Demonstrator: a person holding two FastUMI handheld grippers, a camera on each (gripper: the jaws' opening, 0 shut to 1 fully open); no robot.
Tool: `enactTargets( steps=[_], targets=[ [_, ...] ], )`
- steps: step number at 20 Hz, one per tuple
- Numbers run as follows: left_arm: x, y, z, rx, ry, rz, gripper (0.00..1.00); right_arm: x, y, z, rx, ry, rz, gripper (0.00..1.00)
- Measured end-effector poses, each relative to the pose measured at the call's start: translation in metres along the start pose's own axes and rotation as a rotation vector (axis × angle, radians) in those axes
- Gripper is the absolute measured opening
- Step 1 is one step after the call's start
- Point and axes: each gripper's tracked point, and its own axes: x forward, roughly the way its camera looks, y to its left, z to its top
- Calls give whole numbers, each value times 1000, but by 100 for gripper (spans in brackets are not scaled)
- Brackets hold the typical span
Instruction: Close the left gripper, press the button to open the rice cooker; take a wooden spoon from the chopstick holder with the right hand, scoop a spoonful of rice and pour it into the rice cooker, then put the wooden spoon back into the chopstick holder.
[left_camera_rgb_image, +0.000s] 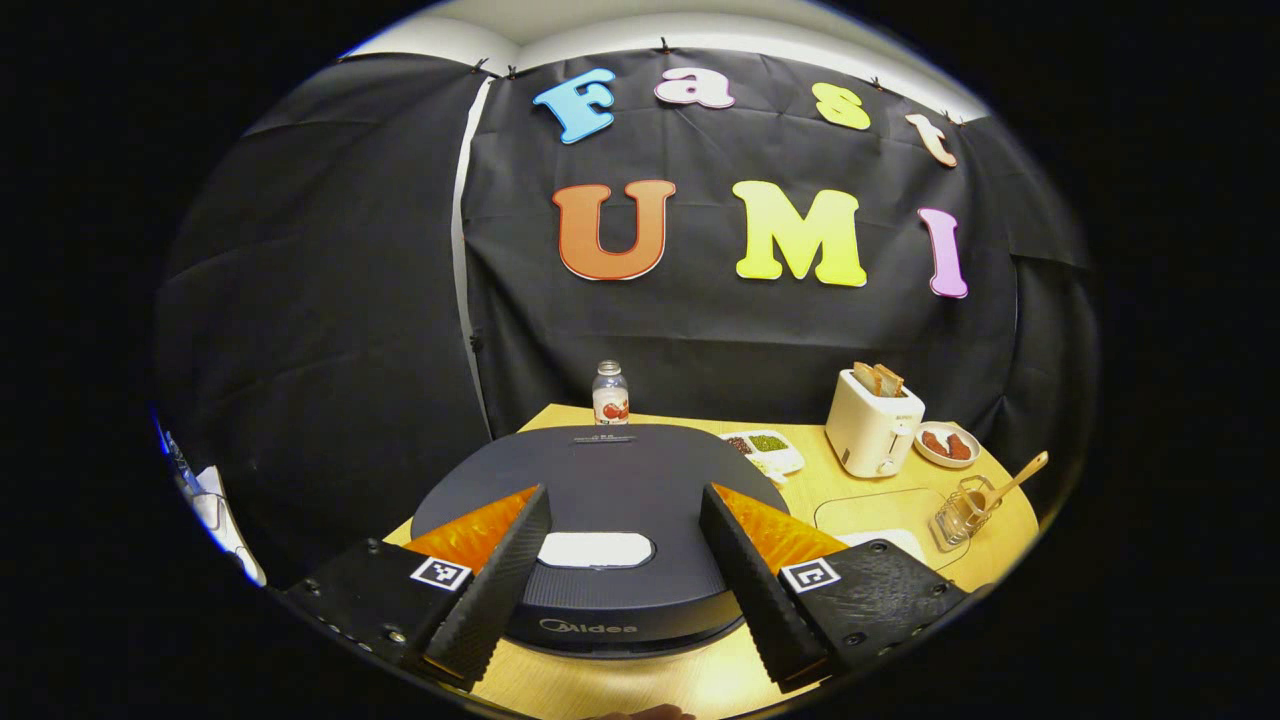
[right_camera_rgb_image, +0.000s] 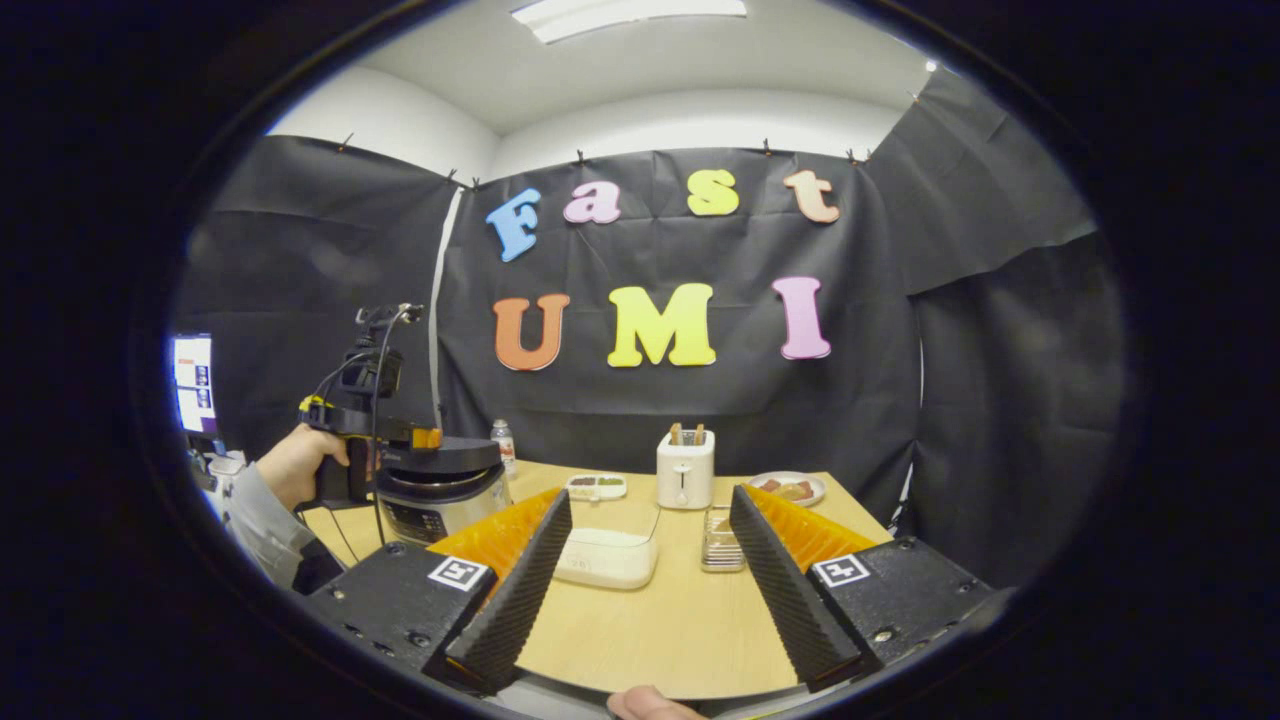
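The rice cooker (left_camera_rgb_image: 600, 520) sits at the near left part of the wooden surface (left_camera_rgb_image: 700, 680), its dark round lid shut and a pale oblong button (left_camera_rgb_image: 596, 550) at the lid's front edge. In the left gripper view, the left gripper (left_camera_rgb_image: 625, 580) hangs just over that lid with its fingers spread wide apart, one on either side of the button, grasping nothing. In the right gripper view the same cooker (right_camera_rgb_image: 440, 490) appears at the left, with the left gripper (right_camera_rgb_image: 370, 425) above its lid and a hand (right_camera_rgb_image: 300, 465) in a grey sleeve gripping the handle. Right of the cooker in the left gripper view stands the wire chopstick holder (left_camera_rgb_image: 965, 510), with the wooden spoon (left_camera_rgb_image: 1010, 485) leaning out of it, handle up and to the right. A white container (right_camera_rgb_image: 605, 557) lies near the middle of the surface in the right gripper view, just left of the chopstick holder (right_camera_rgb_image: 722, 540). The right gripper (right_camera_rgb_image: 650, 590) hovers above the near edge of the surface, its fingers released and well apart, holding nothing. Farther back stand a white toaster (left_camera_rgb_image: 875, 425) with toast in its slots, a small plate of food (left_camera_rgb_image: 946, 445) beside it, a divided tray (left_camera_rgb_image: 765, 450) of beans, and a small bottle (left_camera_rgb_image: 610, 393) by the wall.
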Motion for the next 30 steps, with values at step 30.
enactTargets(
  steps=[30],
  targets=[
    [-16,-1,-36,-5,-301,37,99,26,11,-37,41,103,-17,100]
  ],
)
